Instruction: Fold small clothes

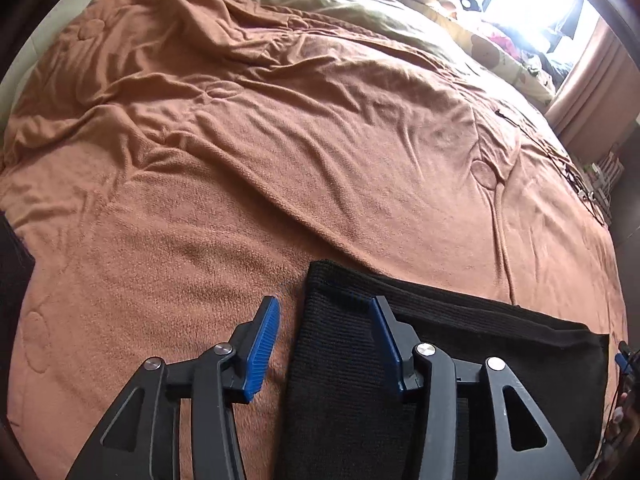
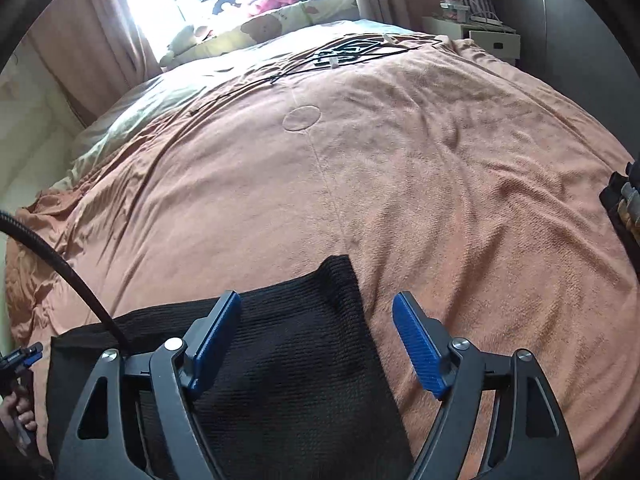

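A black knit garment (image 1: 340,360) lies flat on the brown blanket (image 1: 240,160), near its front edge. In the left wrist view my left gripper (image 1: 325,302) hovers open over the garment's far left corner: one blue pad is above the blanket, the other above the cloth, and nothing is pinched. In the right wrist view the garment (image 2: 288,360) ends in a raised far right corner. My right gripper (image 2: 317,295) stands open wide astride that corner, its pads clear of the fabric.
The blanket (image 2: 400,180) covers a big bed. Pillows and soft toys (image 2: 248,24) lie by the bright window, with black cables (image 2: 344,54) beyond. A white nightstand (image 2: 488,36) stands at the back right. A dark stack (image 2: 622,208) sits at the right edge, and a hose (image 2: 60,264) crosses the left.
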{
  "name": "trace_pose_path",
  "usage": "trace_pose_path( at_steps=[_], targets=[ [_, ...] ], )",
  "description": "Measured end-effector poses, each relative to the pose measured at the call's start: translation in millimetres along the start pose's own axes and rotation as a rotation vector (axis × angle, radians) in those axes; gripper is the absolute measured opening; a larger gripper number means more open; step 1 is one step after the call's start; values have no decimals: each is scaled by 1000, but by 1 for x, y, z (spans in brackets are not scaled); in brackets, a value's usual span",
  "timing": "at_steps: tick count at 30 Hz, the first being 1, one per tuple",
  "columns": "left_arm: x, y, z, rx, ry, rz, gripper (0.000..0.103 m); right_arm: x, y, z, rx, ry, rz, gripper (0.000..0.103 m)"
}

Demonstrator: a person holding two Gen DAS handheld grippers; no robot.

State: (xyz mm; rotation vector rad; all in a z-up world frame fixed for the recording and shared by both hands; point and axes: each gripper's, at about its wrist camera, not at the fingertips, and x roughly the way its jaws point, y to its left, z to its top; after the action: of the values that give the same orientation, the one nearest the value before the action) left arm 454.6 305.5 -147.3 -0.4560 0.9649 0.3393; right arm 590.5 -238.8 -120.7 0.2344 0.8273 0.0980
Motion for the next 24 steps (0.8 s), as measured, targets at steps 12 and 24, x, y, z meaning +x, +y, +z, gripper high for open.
trace_pose_path(
  at_steps=[12, 24],
  targets=[
    [-98, -4, -41, 31, -48, -51, 59, -109, -16, -37, -26, -51, -24, 77],
    [-183, 17, -110, 74, -84, -43, 59, -208, -27, -93, -70, -61, 6, 77]
  ],
)
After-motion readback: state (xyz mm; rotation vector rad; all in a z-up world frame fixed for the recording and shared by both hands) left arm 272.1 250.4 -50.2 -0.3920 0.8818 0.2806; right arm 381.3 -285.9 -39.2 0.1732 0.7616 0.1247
